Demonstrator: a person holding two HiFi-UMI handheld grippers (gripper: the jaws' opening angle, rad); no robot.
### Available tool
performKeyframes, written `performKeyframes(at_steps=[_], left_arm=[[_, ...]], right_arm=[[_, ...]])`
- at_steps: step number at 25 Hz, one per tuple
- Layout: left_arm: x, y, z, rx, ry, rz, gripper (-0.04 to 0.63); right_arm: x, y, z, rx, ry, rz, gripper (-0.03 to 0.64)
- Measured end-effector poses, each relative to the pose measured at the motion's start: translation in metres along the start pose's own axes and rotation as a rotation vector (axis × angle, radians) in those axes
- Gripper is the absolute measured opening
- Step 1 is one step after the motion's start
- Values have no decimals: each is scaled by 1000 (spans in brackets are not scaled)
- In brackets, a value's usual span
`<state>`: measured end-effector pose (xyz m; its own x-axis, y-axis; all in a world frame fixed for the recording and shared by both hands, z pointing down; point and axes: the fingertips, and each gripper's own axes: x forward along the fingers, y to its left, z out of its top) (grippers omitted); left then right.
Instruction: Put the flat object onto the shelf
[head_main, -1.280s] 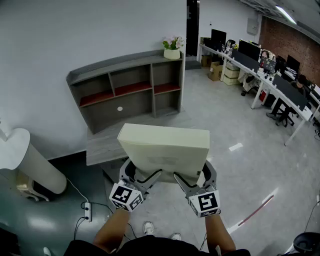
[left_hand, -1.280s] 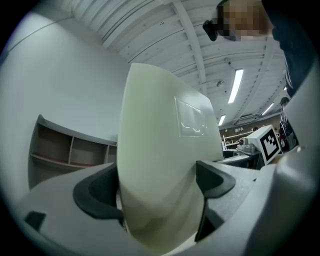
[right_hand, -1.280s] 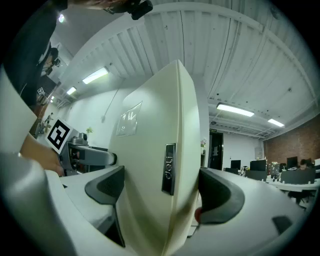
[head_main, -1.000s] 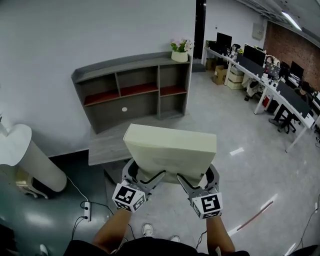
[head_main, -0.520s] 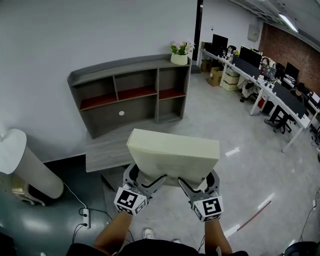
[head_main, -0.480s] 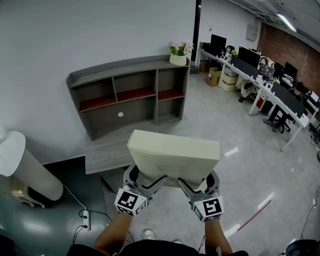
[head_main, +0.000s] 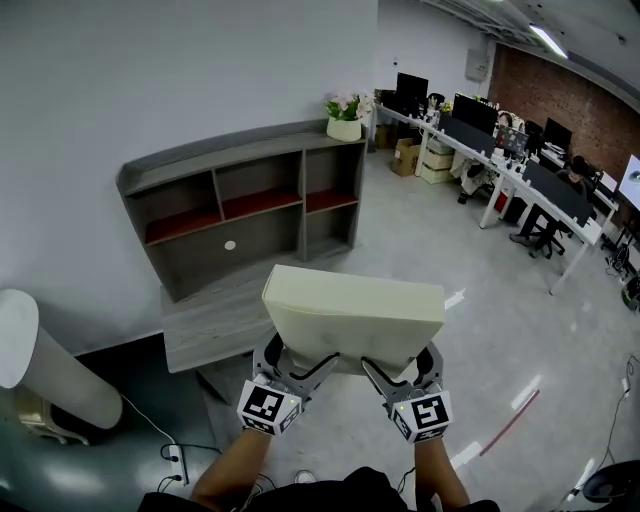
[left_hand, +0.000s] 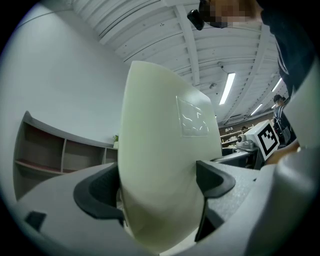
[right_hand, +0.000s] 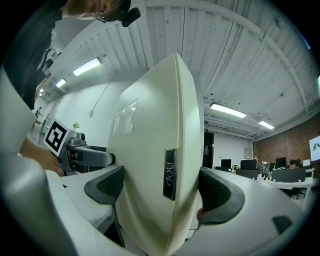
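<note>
A flat cream-coloured case (head_main: 352, 314) is held out in front of me, tilted, by both grippers at its near edge. My left gripper (head_main: 297, 366) is shut on its near left corner, and my right gripper (head_main: 392, 372) is shut on its near right corner. In the left gripper view the cream case (left_hand: 160, 165) fills the space between the jaws. In the right gripper view the cream case (right_hand: 155, 160) shows a small dark label on its edge. The grey shelf (head_main: 240, 205) stands against the white wall ahead, with open compartments and red lining.
A low grey platform (head_main: 215, 320) lies in front of the shelf. A flower pot (head_main: 345, 120) stands on the shelf's right end. A white cylinder (head_main: 45, 365) leans at the left, with a power strip (head_main: 180, 450) on the floor. Desks with monitors (head_main: 510, 165) line the right.
The view has shifted slightly; the shelf sits a little further left and lower in the head view. Both grippers still hold the case the same way.
</note>
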<state>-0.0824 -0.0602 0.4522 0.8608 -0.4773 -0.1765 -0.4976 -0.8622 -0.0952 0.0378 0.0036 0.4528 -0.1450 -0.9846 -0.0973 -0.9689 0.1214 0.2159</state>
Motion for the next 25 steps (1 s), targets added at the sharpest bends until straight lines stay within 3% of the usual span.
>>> performKeyframes(at_steps=[7, 25], left_arm=[[24, 15, -6, 0, 1, -25, 474], [129, 77, -24, 20, 10, 92, 474]], right_arm=[[21, -14, -5, 4, 4, -29, 465], [131, -97, -26, 8, -32, 84, 465]])
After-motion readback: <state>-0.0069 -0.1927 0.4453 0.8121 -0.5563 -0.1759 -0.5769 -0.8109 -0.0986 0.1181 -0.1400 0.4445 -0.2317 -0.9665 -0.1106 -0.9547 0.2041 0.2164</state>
